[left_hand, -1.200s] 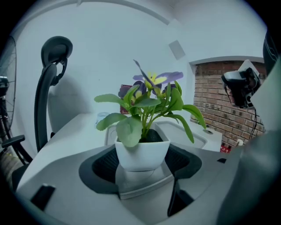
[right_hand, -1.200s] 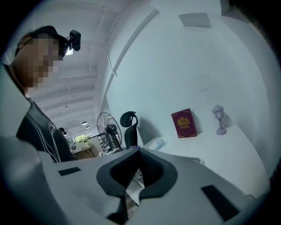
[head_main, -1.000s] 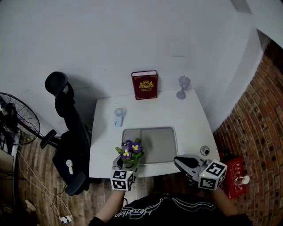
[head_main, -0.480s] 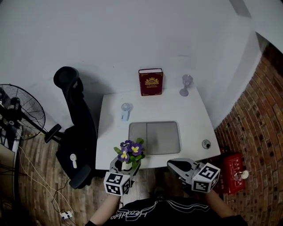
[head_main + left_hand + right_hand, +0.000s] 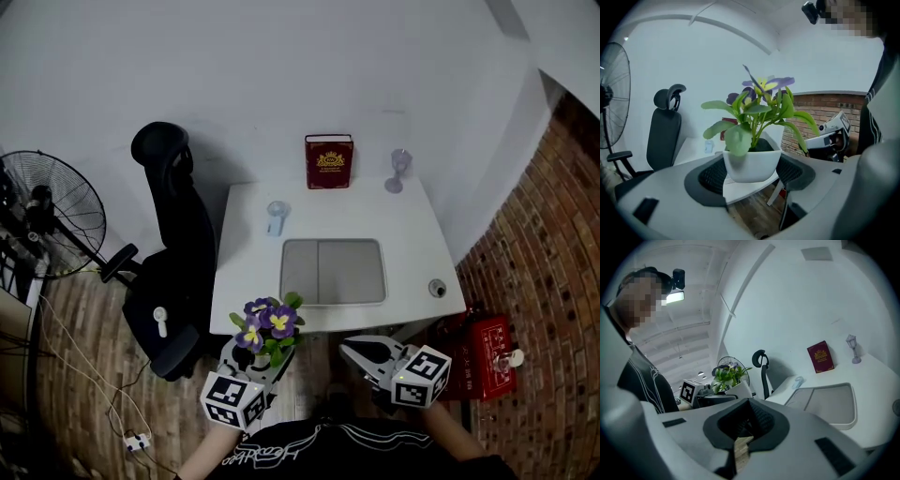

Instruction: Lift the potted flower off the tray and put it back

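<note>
A potted flower (image 5: 265, 325) with purple and yellow blooms in a white pot (image 5: 751, 164) hangs over the wooden floor, in front of the white table (image 5: 412, 234). My left gripper (image 5: 255, 352) is shut on the pot, one pad on each side. The grey tray (image 5: 333, 272) lies bare on the table, well away from the pot. In the right gripper view the flower (image 5: 730, 373) shows at left and the tray (image 5: 829, 401) at right. My right gripper (image 5: 356, 352) hovers in front of the table's edge, shut with nothing held.
A red book (image 5: 328, 161) and a glass goblet (image 5: 398, 171) stand at the table's back edge. A small pale-blue hand fan (image 5: 276, 217) lies left of the tray. A black office chair (image 5: 173, 244) and a standing fan (image 5: 47, 211) are at left, a brick wall (image 5: 544, 253) at right.
Both grippers and the held flower have drawn back from the table's front edge and now hang over the floor. The table looks farther off.
</note>
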A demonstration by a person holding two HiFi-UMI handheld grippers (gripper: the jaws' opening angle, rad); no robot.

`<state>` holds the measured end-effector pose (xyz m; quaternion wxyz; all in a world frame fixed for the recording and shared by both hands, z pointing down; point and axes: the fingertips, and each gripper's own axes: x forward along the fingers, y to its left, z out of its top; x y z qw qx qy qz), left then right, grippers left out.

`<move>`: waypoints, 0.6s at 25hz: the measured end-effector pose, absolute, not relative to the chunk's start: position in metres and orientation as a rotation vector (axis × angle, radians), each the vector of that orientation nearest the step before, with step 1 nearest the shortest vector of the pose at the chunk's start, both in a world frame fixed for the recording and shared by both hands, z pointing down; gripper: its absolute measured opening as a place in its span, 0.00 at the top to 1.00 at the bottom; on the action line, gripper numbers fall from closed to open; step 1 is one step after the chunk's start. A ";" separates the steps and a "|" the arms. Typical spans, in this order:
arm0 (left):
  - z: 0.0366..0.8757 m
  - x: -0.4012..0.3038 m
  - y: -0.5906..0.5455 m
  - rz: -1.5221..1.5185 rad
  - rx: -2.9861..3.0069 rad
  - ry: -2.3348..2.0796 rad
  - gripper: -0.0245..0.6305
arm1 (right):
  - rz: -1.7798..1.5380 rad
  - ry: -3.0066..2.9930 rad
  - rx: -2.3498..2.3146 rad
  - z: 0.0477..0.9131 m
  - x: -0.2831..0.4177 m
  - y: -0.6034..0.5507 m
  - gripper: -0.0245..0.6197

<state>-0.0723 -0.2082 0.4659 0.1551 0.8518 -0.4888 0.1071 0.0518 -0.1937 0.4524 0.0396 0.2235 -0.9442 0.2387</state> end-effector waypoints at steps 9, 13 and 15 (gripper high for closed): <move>0.456 -0.082 -0.167 0.341 2.478 -1.384 0.44 | 0.745 -2.911 0.711 0.452 0.042 -0.154 0.96; 0.458 -0.081 -0.161 0.353 2.494 -1.375 0.44 | 0.744 -2.914 0.720 0.453 0.040 -0.147 0.96; 0.458 -0.079 -0.159 0.362 2.495 -1.359 0.44 | 0.746 -2.915 0.728 0.452 0.040 -0.145 0.96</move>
